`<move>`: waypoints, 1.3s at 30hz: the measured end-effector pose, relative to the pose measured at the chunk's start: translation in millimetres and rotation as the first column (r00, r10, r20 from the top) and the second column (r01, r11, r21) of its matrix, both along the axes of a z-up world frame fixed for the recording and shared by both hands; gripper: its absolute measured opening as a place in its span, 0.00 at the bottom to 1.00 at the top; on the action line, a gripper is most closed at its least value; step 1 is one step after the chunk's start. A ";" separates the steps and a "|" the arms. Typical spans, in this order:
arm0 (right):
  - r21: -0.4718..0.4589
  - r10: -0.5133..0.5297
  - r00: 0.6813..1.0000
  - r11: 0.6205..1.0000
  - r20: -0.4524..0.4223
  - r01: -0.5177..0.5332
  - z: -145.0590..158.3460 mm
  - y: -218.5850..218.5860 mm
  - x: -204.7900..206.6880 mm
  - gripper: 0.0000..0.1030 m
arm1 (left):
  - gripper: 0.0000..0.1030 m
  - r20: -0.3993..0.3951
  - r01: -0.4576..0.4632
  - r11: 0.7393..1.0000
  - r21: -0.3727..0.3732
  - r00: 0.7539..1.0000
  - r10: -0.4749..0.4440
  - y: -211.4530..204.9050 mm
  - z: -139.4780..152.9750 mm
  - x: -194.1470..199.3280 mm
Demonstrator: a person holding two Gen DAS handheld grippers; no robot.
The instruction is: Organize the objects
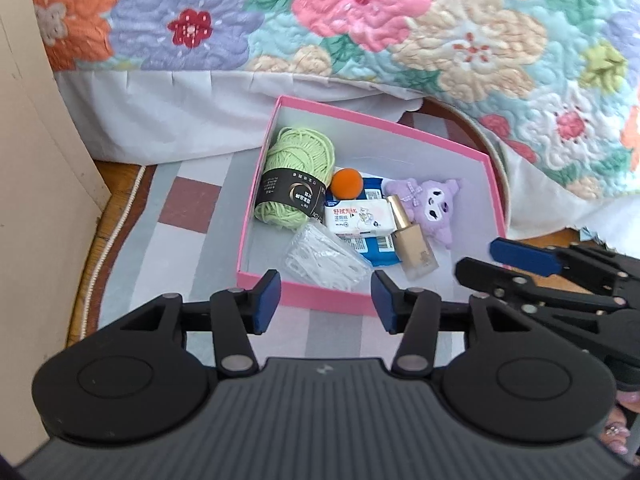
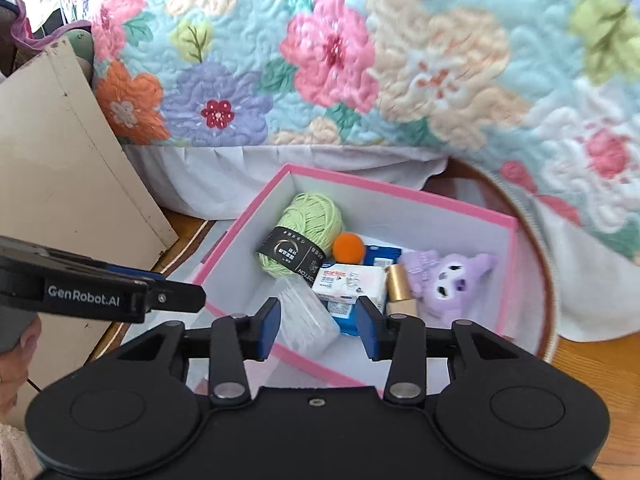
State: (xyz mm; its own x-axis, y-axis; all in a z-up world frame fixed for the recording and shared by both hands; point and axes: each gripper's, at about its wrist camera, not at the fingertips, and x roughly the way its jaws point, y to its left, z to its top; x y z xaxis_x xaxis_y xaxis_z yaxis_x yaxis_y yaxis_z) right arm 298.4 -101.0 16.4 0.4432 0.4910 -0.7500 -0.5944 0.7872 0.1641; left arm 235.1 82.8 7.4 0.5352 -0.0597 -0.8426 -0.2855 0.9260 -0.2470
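Box (image 1: pixel 308 298): on the rug (image 1: pixel 188 208), before the bed (image 1: pixel 360 20).
In box, left: yarn (image 1: pixel 294 176).
Middle: ball (image 1: pixel 347 184) behind tissue packs (image 1: pixel 356 216); clear packet (image 1: pixel 324 260) nearest front.
Right: bottle (image 1: pixel 412 240), then plush toy (image 1: pixel 434 204).

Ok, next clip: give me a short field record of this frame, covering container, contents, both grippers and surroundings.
container: pink box, open top, on a striped mat
contents: green yarn, orange ball, wipes packs, gold-capped bottle, purple plush, clear plastic pack
left gripper: open, empty, above the box's near wall
right gripper: open, empty, over the box's near side
surroundings: floral quilt hanging behind the box
outside the box: no loose items visible
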 end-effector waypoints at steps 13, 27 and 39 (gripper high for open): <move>0.016 -0.026 0.997 1.000 0.078 0.025 39.3 -24.4 -72.2 0.56 | 0.57 0.019 0.049 0.996 0.068 0.999 -0.050 -19.0 40.2 -62.5; 0.014 -0.096 0.993 0.995 0.068 0.095 42.5 -47.5 -135.6 0.67 | 0.67 0.021 0.092 0.984 0.150 0.995 -0.096 -50.8 63.3 -115.7; -0.063 -0.182 0.979 0.980 0.091 0.189 31.3 -64.7 -161.0 0.92 | 0.82 -0.017 0.069 0.988 0.138 0.998 -0.067 -60.6 50.2 -141.2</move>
